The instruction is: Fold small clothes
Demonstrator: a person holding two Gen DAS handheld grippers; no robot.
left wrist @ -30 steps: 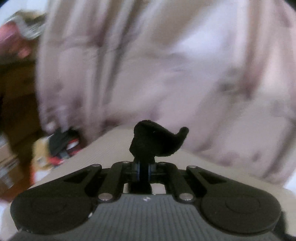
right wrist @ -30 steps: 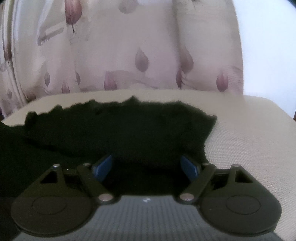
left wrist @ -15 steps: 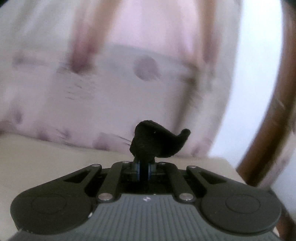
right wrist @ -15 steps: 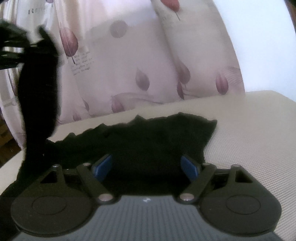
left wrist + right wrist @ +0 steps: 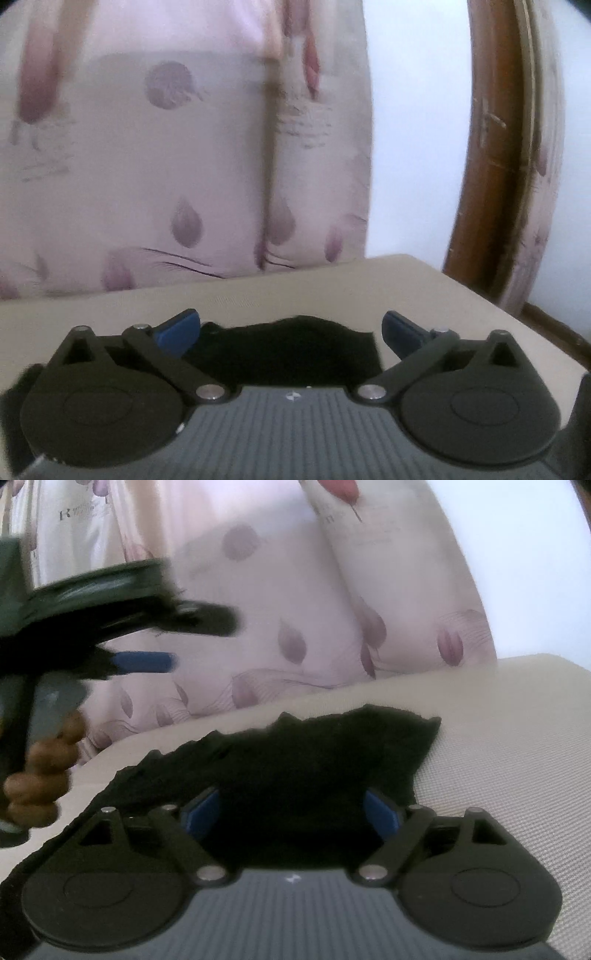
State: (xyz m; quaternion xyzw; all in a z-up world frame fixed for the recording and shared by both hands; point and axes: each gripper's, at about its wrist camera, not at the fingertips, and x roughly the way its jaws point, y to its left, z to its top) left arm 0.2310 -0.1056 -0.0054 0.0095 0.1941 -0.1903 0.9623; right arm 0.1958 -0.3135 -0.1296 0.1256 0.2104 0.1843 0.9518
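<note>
A black garment (image 5: 332, 746) lies spread on a beige woven surface (image 5: 509, 746). My right gripper (image 5: 291, 812) hovers low over the garment's near part. Its jaws are opening, wide apart, and its blue pads (image 5: 201, 812) press on nothing. In the left wrist view, the left gripper (image 5: 290, 332) has its jaws opening to full width. An edge of the black garment (image 5: 288, 354) lies below and between them, untouched by the blue pads (image 5: 177, 330). The right wrist view shows the left gripper (image 5: 184, 642) blurred at the left, above the cloth, held by a hand (image 5: 40, 768).
A pale curtain (image 5: 166, 166) with purple leaf prints hangs right behind the beige surface (image 5: 332, 288). A curved brown wooden frame (image 5: 495, 166) stands at the right, past the surface's corner, with a white wall (image 5: 410, 129) beside it.
The left gripper swung across and down with a pinch of black cloth, then opened and let it drop onto the surface. The right gripper stayed over the garment.
</note>
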